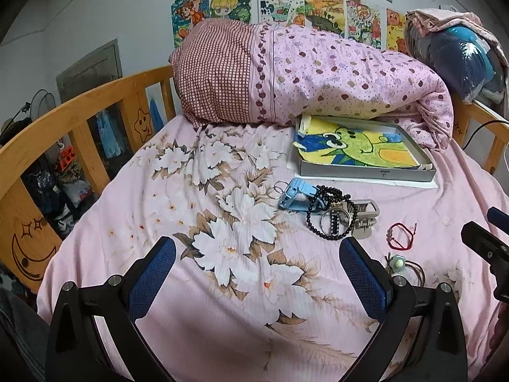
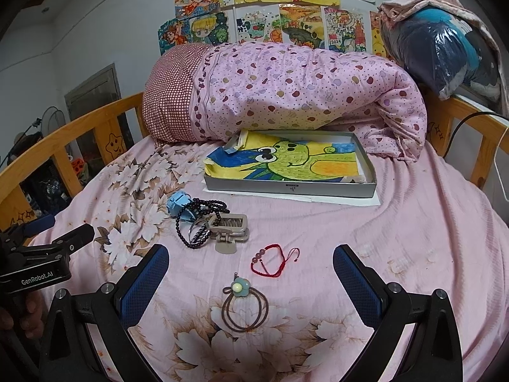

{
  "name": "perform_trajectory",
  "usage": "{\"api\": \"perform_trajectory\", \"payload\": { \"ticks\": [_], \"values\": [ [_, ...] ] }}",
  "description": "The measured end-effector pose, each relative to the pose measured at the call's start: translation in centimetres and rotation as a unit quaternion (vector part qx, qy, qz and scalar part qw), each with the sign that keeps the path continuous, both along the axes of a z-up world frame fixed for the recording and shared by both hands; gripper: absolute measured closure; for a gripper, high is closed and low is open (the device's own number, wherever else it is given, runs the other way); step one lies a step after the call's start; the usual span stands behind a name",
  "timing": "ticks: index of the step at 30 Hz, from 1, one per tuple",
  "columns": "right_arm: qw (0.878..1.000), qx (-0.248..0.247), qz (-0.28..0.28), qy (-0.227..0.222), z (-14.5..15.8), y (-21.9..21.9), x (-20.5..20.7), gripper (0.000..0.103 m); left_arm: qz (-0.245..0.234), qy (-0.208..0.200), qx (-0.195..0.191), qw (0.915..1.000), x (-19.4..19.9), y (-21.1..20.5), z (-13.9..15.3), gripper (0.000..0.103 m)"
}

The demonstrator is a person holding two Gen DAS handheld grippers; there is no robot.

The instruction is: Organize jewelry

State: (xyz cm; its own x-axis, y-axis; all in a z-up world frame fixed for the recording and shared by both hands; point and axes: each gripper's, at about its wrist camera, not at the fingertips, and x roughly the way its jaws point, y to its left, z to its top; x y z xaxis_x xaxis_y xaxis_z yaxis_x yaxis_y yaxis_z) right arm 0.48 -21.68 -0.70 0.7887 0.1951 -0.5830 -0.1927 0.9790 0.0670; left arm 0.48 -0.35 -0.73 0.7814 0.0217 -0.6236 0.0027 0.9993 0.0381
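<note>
1. Both units are idle. The right gripper (image 2: 251, 273) has its jaws spread wide and holds nothing; the left gripper (image 1: 257, 267) is likewise wide apart and empty.
2. Landmark: the grey tray (image 2: 291, 187) lined with a frog drawing, lying on the pink bedsheet (image 2: 413, 222) at the foot of the rolled quilt (image 2: 286, 95).
3. The jewelry lies in front of the tray. Nearest it is a tangled pile: black bead strand (image 2: 203, 219), blue watch (image 2: 179, 202), beige hair claw (image 2: 230, 227). Further from the tray is the red cord bracelet (image 2: 270, 262); furthest is the flower hair tie (image 2: 243, 305).
4. Judged step: first pick, probably the hair tie, which lies between the right fingers.
5. Its long axis runs toward the tray, flower end leading. Advice: descend straight and pinch the loops across that axis, without catching the sheet.
</note>
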Motion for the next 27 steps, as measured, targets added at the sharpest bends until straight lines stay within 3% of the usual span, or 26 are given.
{"api": "perform_trajectory", "payload": {
  "ticks": [4,8,14,21,23,25,27],
  "values": [
    [1.000,-0.010,-0.013,-0.001,0.0,-0.7,0.3,0.000,0.012,0.019,0.008,0.9997,0.4,0.2,0.0,0.002],
    [0.999,-0.005,-0.005,0.033,-0.4,-1.6,1.2,0.000,0.010,0.040,-0.017,0.9990,1.1,0.9,-0.2,0.002],
    [0.995,0.003,0.022,0.101,-1.3,-3.2,4.3,0.000,-0.047,0.107,-0.066,0.9909,3.2,0.7,-1.5,0.003],
    [0.985,0.035,0.050,0.160,-3.9,-5.5,8.7,0.000,-0.188,0.138,-0.066,0.9702,5.4,-3.8,-3.6,0.003],
    [0.982,0.042,0.057,0.174,-4.9,-6.1,9.8,0.006,-0.225,0.147,-0.070,0.9607,6.1,-5.2,-4.5,0.004],
    [0.979,0.048,0.065,0.188,-5.7,-6.4,10.9,0.015,-0.250,0.158,-0.078,0.9519,6.8,-6.3,-5.5,0.009],
    [0.975,0.056,0.074,0.200,-6.4,-6.6,12.0,0.025,-0.265,0.172,-0.085,0.9448,7.4,-6.9,-6.4,0.023]
  ]
}}
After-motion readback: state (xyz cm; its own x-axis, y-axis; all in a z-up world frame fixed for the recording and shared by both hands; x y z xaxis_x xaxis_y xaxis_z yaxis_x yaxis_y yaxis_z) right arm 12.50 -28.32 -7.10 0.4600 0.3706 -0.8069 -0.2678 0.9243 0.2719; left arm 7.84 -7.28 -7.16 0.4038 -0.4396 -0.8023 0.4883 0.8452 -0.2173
